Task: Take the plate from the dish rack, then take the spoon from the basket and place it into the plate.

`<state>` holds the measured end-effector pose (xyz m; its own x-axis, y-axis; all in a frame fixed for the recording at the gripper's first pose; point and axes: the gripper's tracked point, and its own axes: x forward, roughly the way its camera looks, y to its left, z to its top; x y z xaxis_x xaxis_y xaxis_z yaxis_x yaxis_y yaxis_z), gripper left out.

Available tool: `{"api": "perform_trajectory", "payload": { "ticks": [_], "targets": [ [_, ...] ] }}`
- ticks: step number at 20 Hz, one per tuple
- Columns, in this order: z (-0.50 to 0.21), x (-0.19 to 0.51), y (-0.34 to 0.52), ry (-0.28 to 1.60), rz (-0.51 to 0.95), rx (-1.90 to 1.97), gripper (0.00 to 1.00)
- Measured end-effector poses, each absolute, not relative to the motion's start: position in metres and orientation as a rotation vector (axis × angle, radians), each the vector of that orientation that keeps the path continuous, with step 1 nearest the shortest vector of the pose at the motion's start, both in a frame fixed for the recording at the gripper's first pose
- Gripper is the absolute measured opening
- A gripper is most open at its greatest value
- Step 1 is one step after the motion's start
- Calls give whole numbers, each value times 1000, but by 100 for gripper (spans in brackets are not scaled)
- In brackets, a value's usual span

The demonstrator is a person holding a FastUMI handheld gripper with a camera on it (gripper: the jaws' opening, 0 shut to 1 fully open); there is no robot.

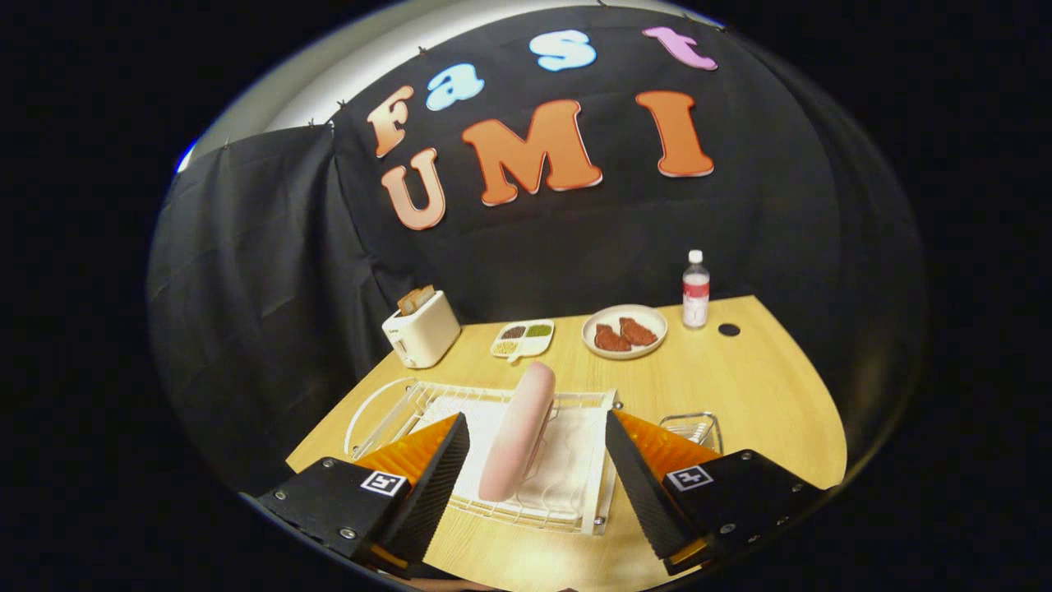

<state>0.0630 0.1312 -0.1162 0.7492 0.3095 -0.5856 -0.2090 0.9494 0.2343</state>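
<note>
Hovering with its fingers (530, 481) spread wide, the gripper lines up on the pale pink plate (519, 434) standing on edge in the white wire dish rack (585, 485) at twelve o'clock between them; centre, advance, then pinch the rim squarely.
</note>
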Motion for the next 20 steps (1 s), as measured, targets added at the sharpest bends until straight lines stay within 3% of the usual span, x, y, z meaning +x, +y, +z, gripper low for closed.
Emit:
{"api": "perform_trajectory", "payload": {
  "ticks": [9,13,17,20],
  "targets": [
    [-162,99,143,861,205,15,97],
    [-177,110,158,940,197,19,89],
    [-193,112,165,1021,164,23,75],
    [-210,117,163,1071,125,28,57]
  ]
}}
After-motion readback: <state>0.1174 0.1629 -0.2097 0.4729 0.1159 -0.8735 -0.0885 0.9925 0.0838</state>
